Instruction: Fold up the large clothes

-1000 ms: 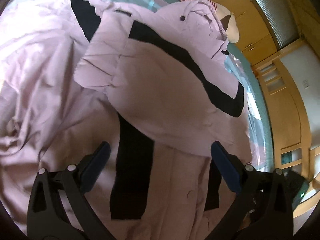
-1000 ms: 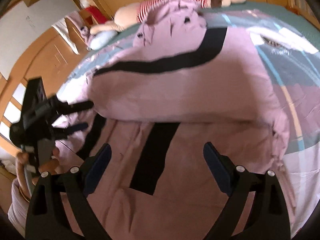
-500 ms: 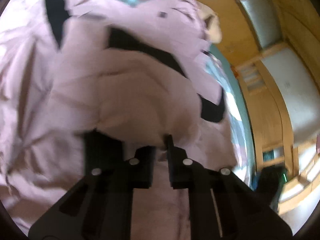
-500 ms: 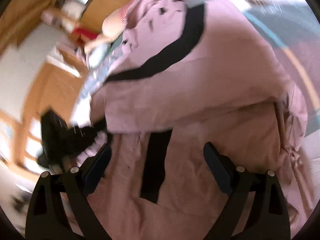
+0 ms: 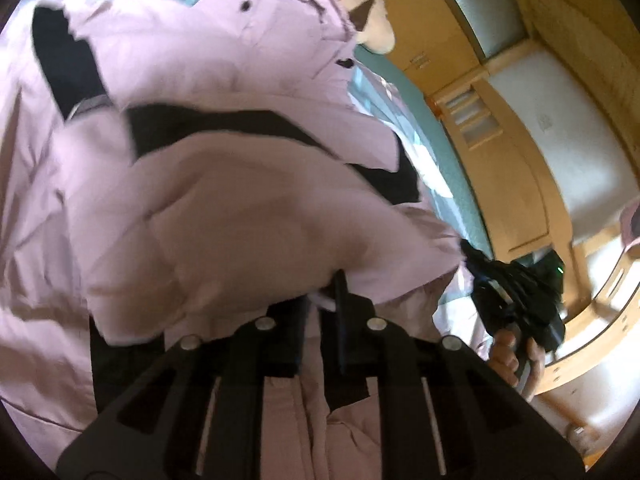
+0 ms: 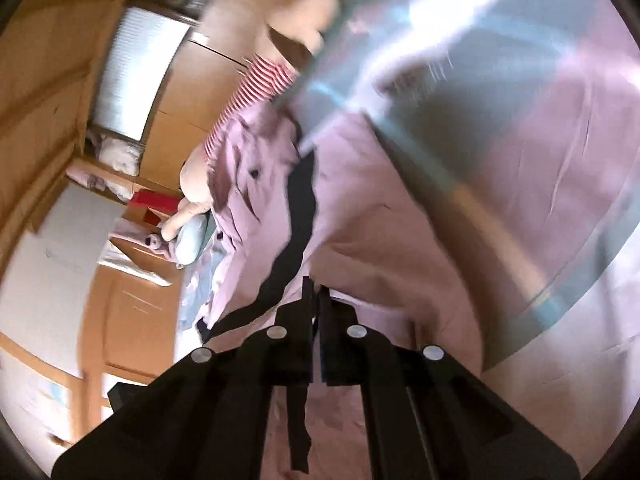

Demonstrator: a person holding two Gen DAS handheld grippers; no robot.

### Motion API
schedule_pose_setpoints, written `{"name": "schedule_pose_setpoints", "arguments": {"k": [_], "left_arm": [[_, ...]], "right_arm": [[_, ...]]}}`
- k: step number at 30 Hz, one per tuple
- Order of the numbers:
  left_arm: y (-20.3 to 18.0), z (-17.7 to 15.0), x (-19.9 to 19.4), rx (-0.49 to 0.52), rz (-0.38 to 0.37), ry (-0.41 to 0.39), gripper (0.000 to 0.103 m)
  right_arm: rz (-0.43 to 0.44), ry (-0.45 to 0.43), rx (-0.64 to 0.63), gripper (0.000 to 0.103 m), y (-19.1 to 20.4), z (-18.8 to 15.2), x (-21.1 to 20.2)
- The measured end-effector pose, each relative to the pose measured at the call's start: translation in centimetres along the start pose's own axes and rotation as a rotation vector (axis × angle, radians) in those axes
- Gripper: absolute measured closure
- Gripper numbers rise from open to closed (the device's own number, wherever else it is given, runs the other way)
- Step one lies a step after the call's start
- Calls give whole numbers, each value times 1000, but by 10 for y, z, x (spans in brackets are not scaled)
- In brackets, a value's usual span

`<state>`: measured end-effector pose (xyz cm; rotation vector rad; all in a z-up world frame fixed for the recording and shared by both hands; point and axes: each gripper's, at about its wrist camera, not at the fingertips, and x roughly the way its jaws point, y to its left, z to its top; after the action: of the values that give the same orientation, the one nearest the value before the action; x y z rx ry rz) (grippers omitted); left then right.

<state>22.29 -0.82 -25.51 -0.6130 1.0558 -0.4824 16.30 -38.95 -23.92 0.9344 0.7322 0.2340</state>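
A large pale pink jacket with black stripes lies on the bed, its upper part folded over the lower part. My left gripper is shut on the folded edge of the jacket, which bulges just beyond the jaws. My right gripper is shut on the jacket's edge too, beside a black stripe. The right gripper also shows in the left wrist view, held by a hand at the jacket's right edge. The right wrist view is tilted and blurred.
A teal and pink bedspread covers the bed. A plush toy in a red striped shirt lies at the head of the bed. Wooden cabinets stand along the walls beyond the bed.
Both grippers were open above the jacket a second ago. The left shut on the folded edge first, then the right shut on the edge too and tilted sharply.
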Motion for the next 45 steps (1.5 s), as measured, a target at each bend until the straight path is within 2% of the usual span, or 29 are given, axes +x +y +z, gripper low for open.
{"name": "schedule_pose_setpoints", "arguments": {"k": [1,2,3,4,5,6,7,9,14,16,18,19,20,24,27,29,30,31,32,33,34,35,36,37,38,39,41,43,45], "left_arm": [[4,1,1,-11,16,-1,87],[5,0,1,-14,33,-2,79],[4,0,1,-22,46,-5,63],[7,0,1,-38,48,-8,51],[11,0,-1,-76,37,-11,29],[14,-1,-2,-108,21,-15,21],[18,-1,-3,-136,3,-15,20],[26,-2,0,-185,-6,11,13],[44,-2,2,-258,-38,17,11],[48,-1,-4,-283,-53,-30,15],[50,0,-18,-270,19,-110,47],[49,2,-20,-245,61,-118,54],[48,4,-22,-225,92,-122,60],[45,7,-29,-209,129,-147,59],[49,9,-34,-213,139,-151,53],[54,10,-32,-227,129,-141,52],[59,9,-32,-228,148,-142,50],[60,8,-31,-232,170,-146,50],[60,8,-29,-237,177,-149,50],[59,6,-31,-244,182,-155,50],[56,5,-33,-241,189,-163,50],[50,5,-38,-223,209,-177,48],[45,4,-43,-199,231,-197,40],[39,4,-48,-177,254,-217,32],[33,3,-53,-154,282,-237,14],[30,3,-56,-140,303,-253,9],[27,2,-56,-116,320,-262,9],[30,2,-53,-125,301,-248,15],[32,2,-47,-124,294,-227,36]], "right_arm": [[-27,27,-35,100,7,-4,-1],[-46,73,-72,96,11,-7,4],[-59,102,-91,93,10,-10,7],[-68,135,-92,77,12,-14,12],[-68,158,-74,62,9,-15,13],[-54,162,-41,33,4,-15,11],[-32,162,-10,27,-3,-15,8],[8,190,47,27,-12,-15,10],[47,196,183,30,-37,-13,28],[65,181,198,75,-40,-10,36],[70,155,156,94,-35,-8,34],[60,135,94,98,-24,-8,29],[39,113,18,98,-8,-10,24],[-53,38,-304,98,46,-29,5],[-84,81,-292,98,43,-31,8],[-170,126,-236,97,24,-25,17],[-212,168,-216,92,16,-23,23],[-239,214,-198,79,9,-22,27],[-262,236,-181,71,4,-21,27],[-295,233,-164,56,2,-20,22],[-315,212,-159,53,2,-18,16],[-329,179,-158,53,3,-17,8],[-335,146,-163,53,5,-15,0],[-359,97,-189,48,9,-14,-9],[-380,63,-220,43,11,-15,-13],[-384,44,-245,40,11,-15,-14],[-339,40,-243,40,11,-16,-12],[-298,37,-253,40,13,-18,-9],[-316,16,-361,41,28,-26,-1]]}}
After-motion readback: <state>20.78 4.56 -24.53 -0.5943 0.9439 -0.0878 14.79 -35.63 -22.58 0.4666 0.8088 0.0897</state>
